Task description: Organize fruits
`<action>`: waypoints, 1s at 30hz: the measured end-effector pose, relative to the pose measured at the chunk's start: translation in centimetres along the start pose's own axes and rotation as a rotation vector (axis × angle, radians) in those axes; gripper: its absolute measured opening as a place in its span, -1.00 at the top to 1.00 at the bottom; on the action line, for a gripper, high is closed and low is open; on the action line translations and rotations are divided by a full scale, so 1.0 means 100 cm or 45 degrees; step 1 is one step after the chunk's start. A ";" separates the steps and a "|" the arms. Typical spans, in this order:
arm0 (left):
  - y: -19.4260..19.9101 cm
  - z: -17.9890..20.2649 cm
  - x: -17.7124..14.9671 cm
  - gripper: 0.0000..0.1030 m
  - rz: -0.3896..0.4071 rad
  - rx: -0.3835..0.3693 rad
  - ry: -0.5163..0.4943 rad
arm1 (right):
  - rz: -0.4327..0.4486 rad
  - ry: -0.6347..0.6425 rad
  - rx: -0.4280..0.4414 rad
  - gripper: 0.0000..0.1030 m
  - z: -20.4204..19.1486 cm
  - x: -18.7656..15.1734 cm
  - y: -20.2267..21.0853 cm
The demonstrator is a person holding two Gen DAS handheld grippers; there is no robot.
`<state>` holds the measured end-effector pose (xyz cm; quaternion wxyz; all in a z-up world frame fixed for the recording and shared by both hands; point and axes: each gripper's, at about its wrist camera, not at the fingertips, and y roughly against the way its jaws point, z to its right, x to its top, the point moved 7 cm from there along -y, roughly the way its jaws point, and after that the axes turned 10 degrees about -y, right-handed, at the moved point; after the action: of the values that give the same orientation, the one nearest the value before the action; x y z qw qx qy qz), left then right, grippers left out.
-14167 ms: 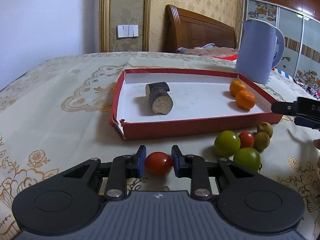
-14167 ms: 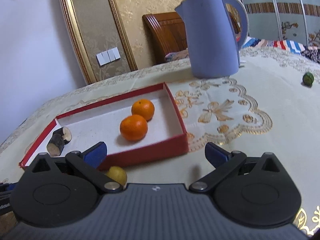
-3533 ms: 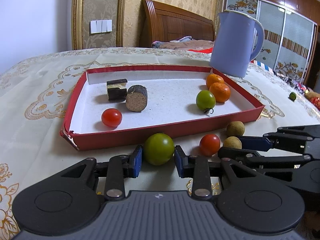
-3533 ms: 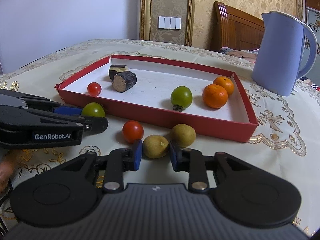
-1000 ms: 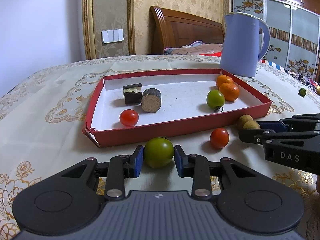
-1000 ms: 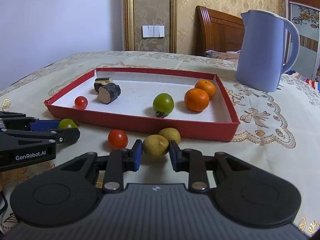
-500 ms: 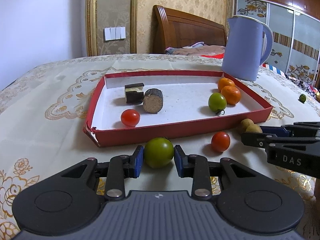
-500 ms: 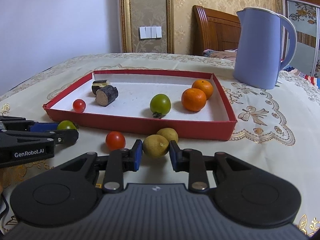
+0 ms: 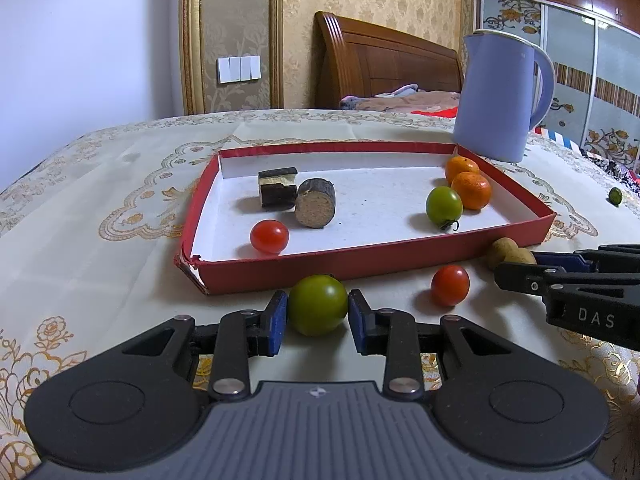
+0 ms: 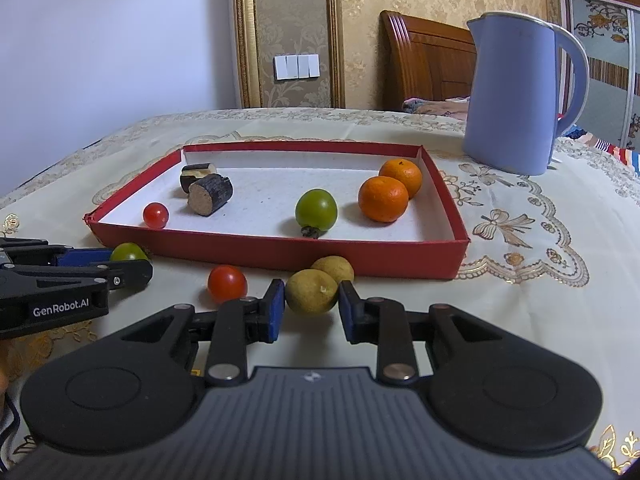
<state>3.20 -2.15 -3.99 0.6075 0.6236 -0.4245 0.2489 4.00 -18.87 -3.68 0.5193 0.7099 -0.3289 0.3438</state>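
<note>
My left gripper (image 9: 318,312) is shut on a green tomato (image 9: 317,304) just in front of the red tray (image 9: 360,258). My right gripper (image 10: 312,306) is shut on a brown-yellow round fruit (image 10: 311,297); a second such fruit (image 10: 333,268) lies behind it against the tray wall. A red tomato (image 9: 450,285) lies on the cloth between the grippers. In the tray are a red tomato (image 9: 269,236), two dark log pieces (image 9: 315,208), a green tomato (image 9: 444,205) and two oranges (image 9: 471,189).
A blue kettle (image 9: 502,96) stands behind the tray's right corner. A small green fruit (image 9: 615,196) lies far right on the embroidered tablecloth. A wooden headboard and wall are behind the table.
Both grippers have kept their hold on their fruits and have drifted only slightly; the view has shifted a little. Nothing else moved.
</note>
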 end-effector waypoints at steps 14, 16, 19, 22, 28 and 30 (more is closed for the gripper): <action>0.005 -0.001 0.001 0.38 0.032 -0.013 0.015 | 0.036 -0.053 -0.011 0.48 0.007 0.002 0.005; 0.007 -0.001 0.002 0.38 0.042 -0.021 0.014 | 0.053 -0.067 -0.022 0.48 0.008 0.004 0.006; 0.007 0.000 0.004 0.38 0.050 -0.032 0.014 | 0.055 -0.097 -0.012 0.48 0.013 0.004 0.007; 0.008 0.001 0.006 0.38 0.061 -0.046 0.014 | 0.058 -0.125 -0.005 0.48 0.016 0.005 0.007; 0.011 0.007 0.011 0.38 0.076 -0.064 0.003 | 0.092 -0.125 -0.010 0.48 0.016 0.005 0.012; 0.014 0.009 0.014 0.38 0.088 -0.071 -0.001 | 0.112 -0.124 -0.006 0.48 0.016 0.006 0.015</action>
<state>2.56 -3.15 -2.20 0.6153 0.5917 -0.4528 0.2574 3.32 -20.81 -2.76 0.4889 0.7093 -0.3854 0.3306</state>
